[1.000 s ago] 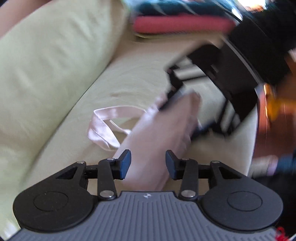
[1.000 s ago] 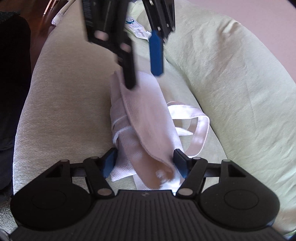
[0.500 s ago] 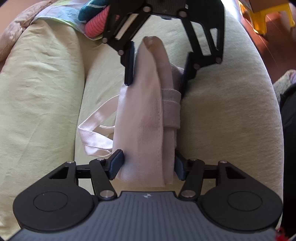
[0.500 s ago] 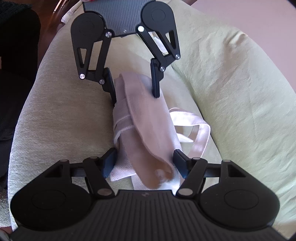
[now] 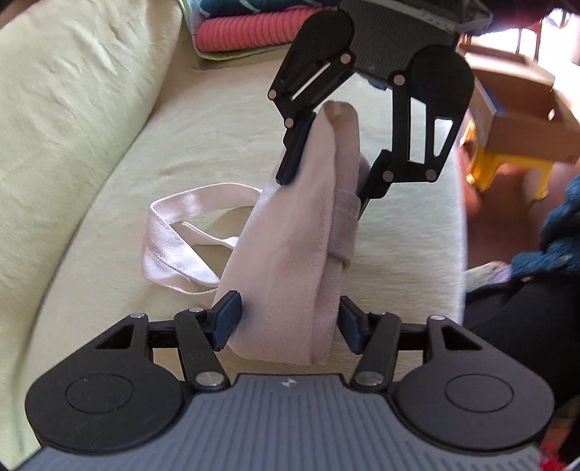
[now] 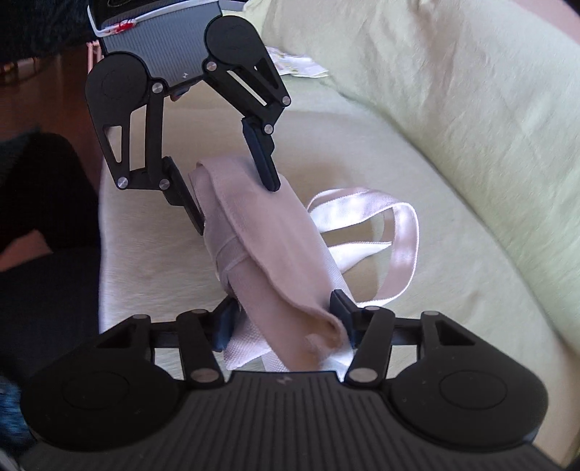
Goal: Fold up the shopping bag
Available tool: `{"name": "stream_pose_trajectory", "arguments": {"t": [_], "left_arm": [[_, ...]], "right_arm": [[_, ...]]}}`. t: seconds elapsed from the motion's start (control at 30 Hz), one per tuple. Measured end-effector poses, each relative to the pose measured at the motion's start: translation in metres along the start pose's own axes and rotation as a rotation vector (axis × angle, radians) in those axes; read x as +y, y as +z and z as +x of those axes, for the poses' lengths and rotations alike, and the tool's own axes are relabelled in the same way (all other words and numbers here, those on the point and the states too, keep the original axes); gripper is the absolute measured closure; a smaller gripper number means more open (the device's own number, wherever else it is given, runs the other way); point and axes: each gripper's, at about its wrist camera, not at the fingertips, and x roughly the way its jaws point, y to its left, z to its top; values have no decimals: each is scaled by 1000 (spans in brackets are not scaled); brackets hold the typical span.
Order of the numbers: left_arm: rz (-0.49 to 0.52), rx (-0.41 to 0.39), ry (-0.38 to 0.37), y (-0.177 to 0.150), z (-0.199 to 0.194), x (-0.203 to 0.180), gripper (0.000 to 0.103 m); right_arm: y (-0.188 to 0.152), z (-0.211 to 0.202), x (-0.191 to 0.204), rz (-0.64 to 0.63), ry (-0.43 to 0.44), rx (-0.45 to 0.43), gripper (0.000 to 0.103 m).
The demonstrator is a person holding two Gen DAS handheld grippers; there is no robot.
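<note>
A pale pink cloth shopping bag [image 5: 290,253] is folded into a long narrow bundle and spans between both grippers above the sofa seat. My left gripper [image 5: 288,322] has its blue pads against both sides of one end. Opposite it, my right gripper [image 5: 328,170] holds the other end; its jaws are closing and the pads press the cloth. The right wrist view shows the same bundle [image 6: 261,235], with the right gripper [image 6: 282,319] near and the left gripper [image 6: 228,188] far. The bag's handles [image 5: 170,239] loop out sideways onto the seat.
The yellow-green sofa seat [image 5: 181,145] lies under the bag, with the back cushion [image 5: 54,108] beside it. Folded red and teal textiles [image 5: 246,32] lie at the seat's far end. A cardboard box on a yellow stool [image 5: 514,119] and dark clothing [image 5: 525,326] are past the seat's edge.
My left gripper came in over the bag's end and now has it between its pads. The right gripper's jaws have narrowed on the other end and lifted it a little, tilting the bundle.
</note>
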Motion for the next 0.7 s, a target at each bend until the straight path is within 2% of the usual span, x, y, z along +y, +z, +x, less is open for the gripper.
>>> {"name": "stream_pose_trajectory", "arguments": {"t": [0.13,0.3,0.37,0.53,0.7], "left_arm": [[-118,-41,-72,-7,-11,2,43],[-285,-81,-116,-5,-14,33,43],[-372,-88,-145,3,-7,59,42],[-529,-107,-192,1,-1,92,42],[-652,-125,-158,-10,4,117,36]], "right_arm": [[-5,-4,-14,122,114,9,50],[1,7,-77,331,312,47,51],[-1,14,-103,421,398,68,51],[-11,36,-149,611,556,93,52],[-27,61,-178,755,636,101,51]]}}
